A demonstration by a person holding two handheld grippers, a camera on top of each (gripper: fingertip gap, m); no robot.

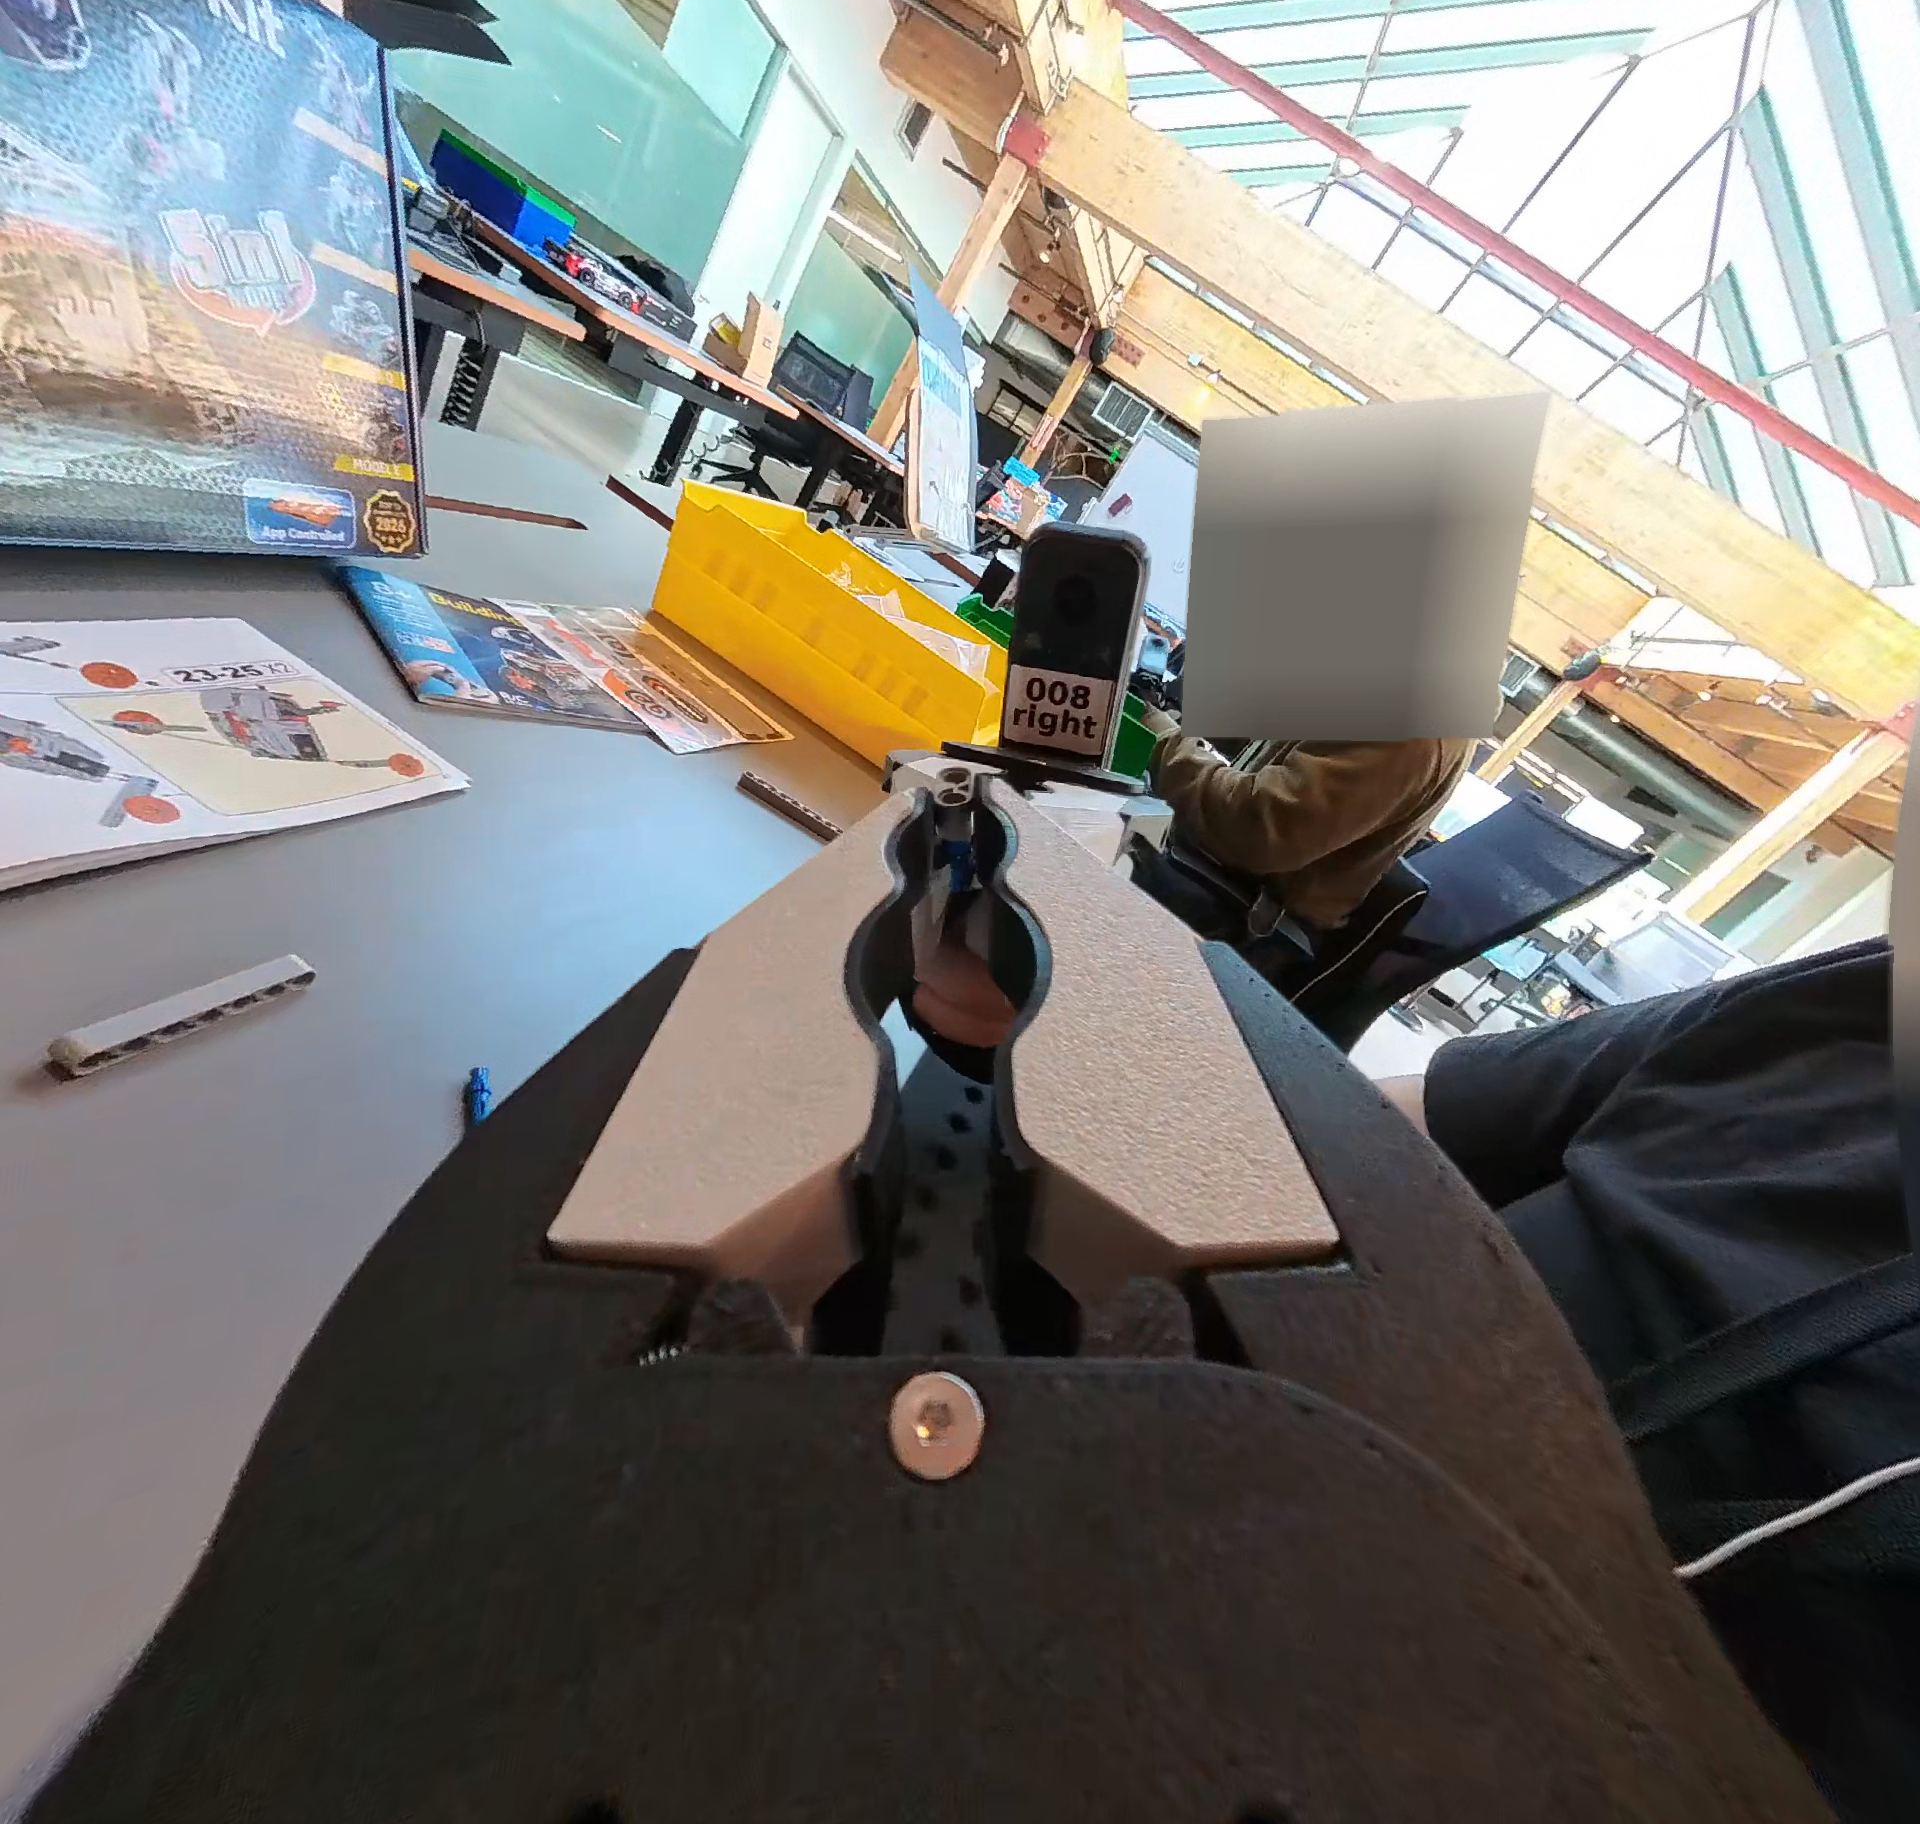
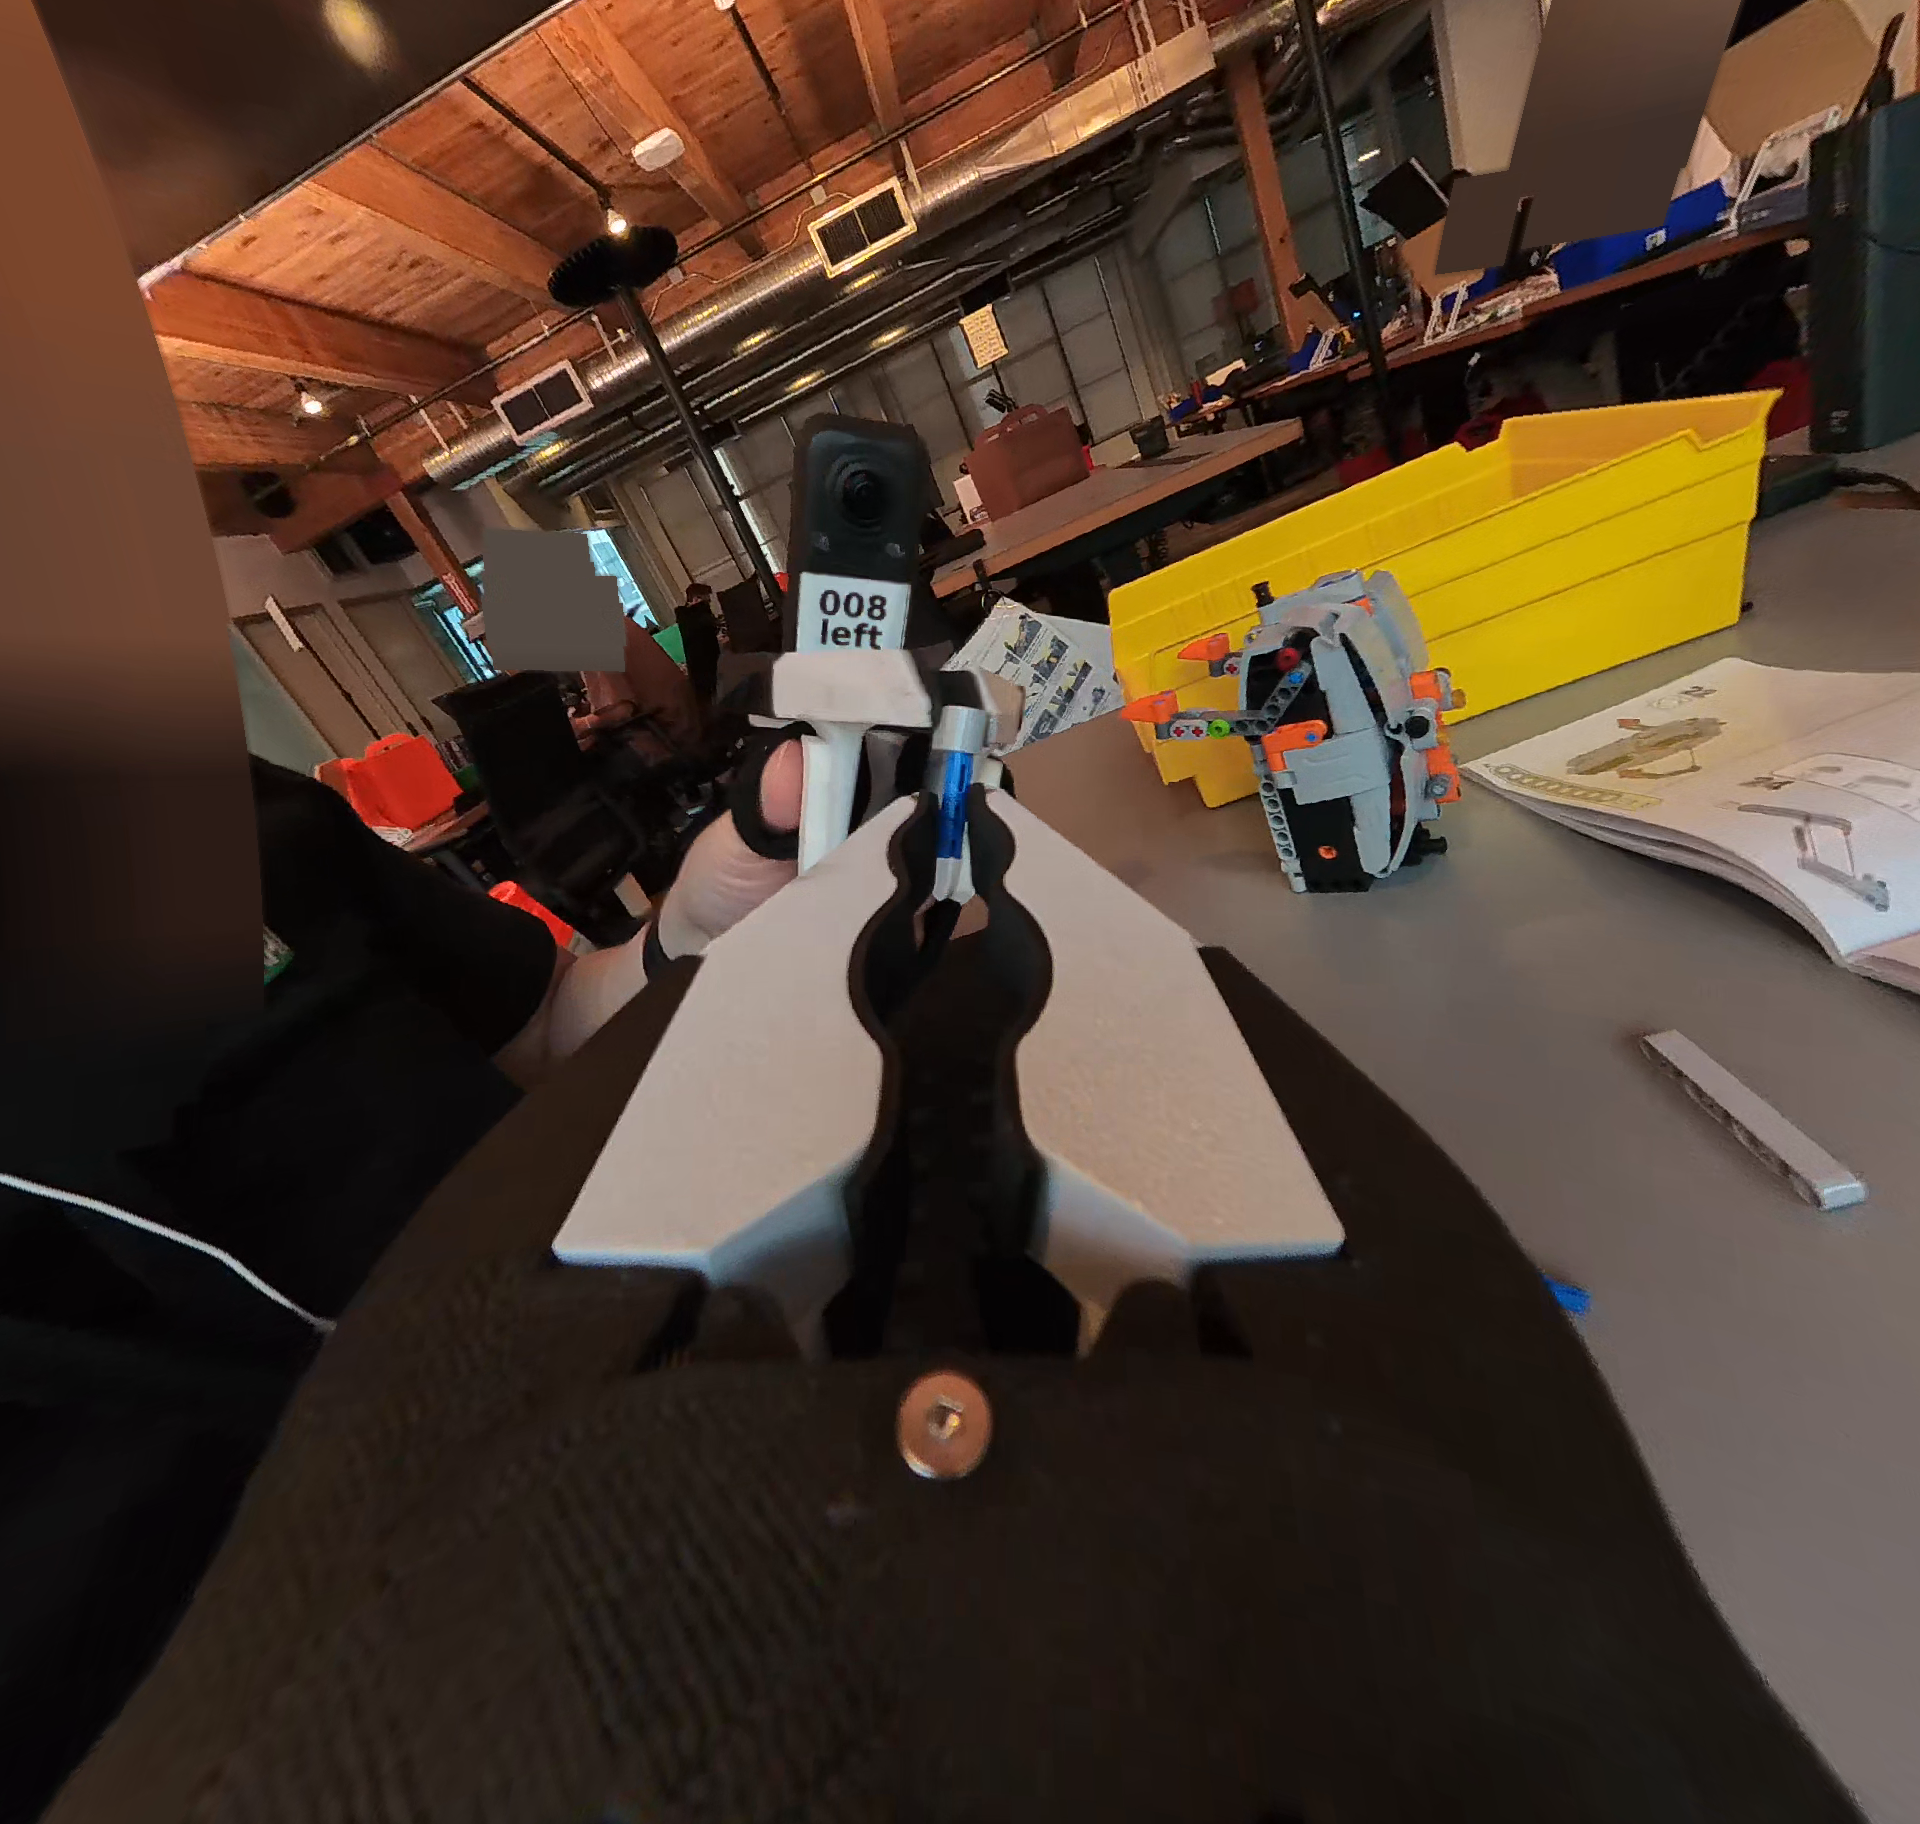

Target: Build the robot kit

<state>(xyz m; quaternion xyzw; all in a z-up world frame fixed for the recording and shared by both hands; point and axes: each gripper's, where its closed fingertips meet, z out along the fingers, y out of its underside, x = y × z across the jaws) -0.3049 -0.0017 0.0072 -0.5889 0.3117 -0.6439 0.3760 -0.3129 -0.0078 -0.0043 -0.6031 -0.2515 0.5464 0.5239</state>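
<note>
At frame centre the left gripper (image 1: 954,800) and right gripper (image 2: 961,818) met tip to tip, raised above the grey table (image 1: 416,943), each closed on the same small grey connector with a blue pin (image 2: 954,782); a grey beam (image 1: 182,1016) lay at left

— What lies on your grey table (image 1: 582,943)?
— A yellow bin (image 2: 1507,569), with a grey-and-orange brick model (image 2: 1340,735) standing just in front of it.
— And near you?
— An open instruction booklet (image 1: 197,725), a loose grey beam (image 1: 182,1016), a small blue pin (image 1: 478,1092), and a big kit box (image 1: 197,247) standing upright behind.
</note>
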